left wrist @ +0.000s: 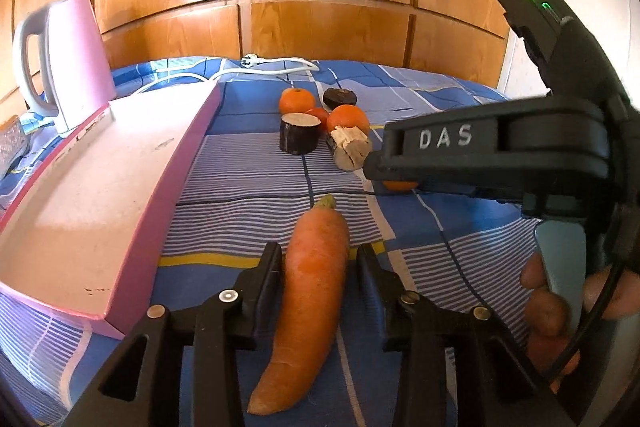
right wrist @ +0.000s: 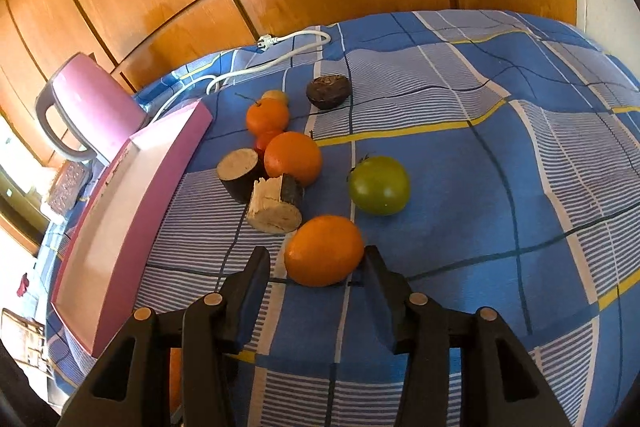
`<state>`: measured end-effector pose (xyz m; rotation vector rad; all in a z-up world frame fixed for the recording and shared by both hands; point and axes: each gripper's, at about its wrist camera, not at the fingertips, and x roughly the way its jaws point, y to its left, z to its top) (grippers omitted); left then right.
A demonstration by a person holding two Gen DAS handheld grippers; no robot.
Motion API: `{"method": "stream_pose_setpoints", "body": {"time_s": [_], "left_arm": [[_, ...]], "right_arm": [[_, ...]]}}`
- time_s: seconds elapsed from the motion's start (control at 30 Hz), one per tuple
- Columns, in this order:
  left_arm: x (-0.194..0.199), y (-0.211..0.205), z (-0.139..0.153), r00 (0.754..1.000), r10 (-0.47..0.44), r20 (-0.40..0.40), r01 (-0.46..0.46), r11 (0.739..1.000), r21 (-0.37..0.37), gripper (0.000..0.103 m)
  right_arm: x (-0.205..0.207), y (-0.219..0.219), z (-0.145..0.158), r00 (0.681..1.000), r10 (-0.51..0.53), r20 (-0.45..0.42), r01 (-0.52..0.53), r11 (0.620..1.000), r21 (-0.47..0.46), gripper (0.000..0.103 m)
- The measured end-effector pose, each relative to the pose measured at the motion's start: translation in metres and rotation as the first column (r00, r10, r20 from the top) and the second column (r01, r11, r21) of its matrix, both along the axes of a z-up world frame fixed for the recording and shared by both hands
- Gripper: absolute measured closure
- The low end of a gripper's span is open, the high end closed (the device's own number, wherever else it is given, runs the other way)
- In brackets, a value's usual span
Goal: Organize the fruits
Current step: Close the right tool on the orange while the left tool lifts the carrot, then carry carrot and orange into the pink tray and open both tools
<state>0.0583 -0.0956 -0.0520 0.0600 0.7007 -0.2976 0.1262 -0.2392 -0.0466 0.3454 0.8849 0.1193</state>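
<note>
Fruits and vegetables spread over a blue checked bedspread [right wrist: 500, 187], a gripper at each of two pieces

Carrot [left wrist: 312, 291] lies lengthwise between the parted fingers of the left gripper [left wrist: 318, 263], which stand just off its sides without pressing. Near orange [right wrist: 324, 250] sits between the spread fingers of the right gripper [right wrist: 318, 267]; one finger is at its side, the other clear of it, so no grip. Beyond it lie a green tomato [right wrist: 379, 185], more oranges and cut dark-skinned chunks. A pink tray [right wrist: 116, 227] runs along the bedspread's left edge, a pink kettle [right wrist: 92, 103] at its far end

Left gripper [left wrist: 318, 267] jaws parted, pointing downward; right gripper [right wrist: 318, 275] likewise
</note>
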Motion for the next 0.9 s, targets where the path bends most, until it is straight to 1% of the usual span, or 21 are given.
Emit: {"method": "stream_pose_setpoints", "body": {"time_s": [0.07, 0.13, 0.27, 0.3, 0.33, 0.37, 0.43, 0.57, 0.73, 0.83, 0.9], "left_arm": [[0.0, 0.0, 0.0, 1.0, -0.001, 0.001, 0.001, 1.0, 0.005, 0.064], [-0.001, -0.002, 0.0, 1.0, -0.001, 0.008, 0.001, 1.0, 0.017, 0.064], [-0.003, -0.004, 0.0, 1.0, -0.005, 0.019, 0.004, 0.999, 0.042, 0.064], [-0.004, -0.004, 0.0, 1.0, -0.006, 0.021, 0.005, 0.999, 0.048, 0.066], [-0.005, -0.005, 0.0, 1.0, -0.008, 0.025, 0.006, 0.999, 0.054, 0.069], [-0.005, -0.005, 0.0, 1.0, -0.009, 0.027, 0.007, 0.998, 0.057, 0.072], [-0.006, -0.006, 0.0, 0.999, -0.012, 0.03, 0.01, 0.998, 0.064, 0.073], [-0.006, -0.004, 0.001, 1.0, -0.013, 0.025, 0.011, 0.998, 0.057, 0.073], [-0.007, -0.001, 0.004, 1.0, -0.01, 0.015, 0.01, 0.999, 0.031, 0.074], [-0.01, 0.002, 0.008, 1.0, -0.009, 0.025, 0.009, 1.0, 0.015, 0.074], [-0.012, 0.002, 0.011, 0.999, -0.009, 0.037, 0.008, 1.0, 0.015, 0.074]], "right_arm": [[0.0, -0.004, 0.0, 1.0, -0.009, -0.002, 0.009, 0.999, 0.034, 0.055], [0.0, -0.006, 0.0, 1.0, -0.017, -0.004, 0.017, 0.999, 0.047, 0.055], [-0.002, -0.006, 0.004, 0.999, -0.045, 0.007, 0.045, 0.999, -0.006, 0.055], [-0.003, -0.005, 0.005, 0.999, -0.047, 0.014, 0.047, 0.999, -0.023, 0.058], [-0.004, -0.003, 0.007, 0.999, -0.041, 0.023, 0.042, 0.998, -0.04, 0.064], [-0.005, -0.001, 0.008, 0.999, -0.036, 0.029, 0.038, 0.998, -0.057, 0.064], [-0.006, 0.003, 0.009, 0.999, -0.028, 0.04, 0.032, 0.995, -0.094, 0.064], [-0.009, 0.005, 0.012, 0.998, -0.023, 0.064, 0.03, 0.993, -0.114, 0.064], [-0.014, 0.004, 0.016, 0.996, -0.026, 0.083, 0.034, 0.995, -0.095, 0.065], [-0.017, 0.005, 0.018, 0.995, -0.02, 0.094, 0.028, 0.997, -0.078, 0.065], [-0.019, 0.008, 0.021, 0.994, -0.011, 0.11, 0.021, 0.996, -0.084, 0.065]]}}
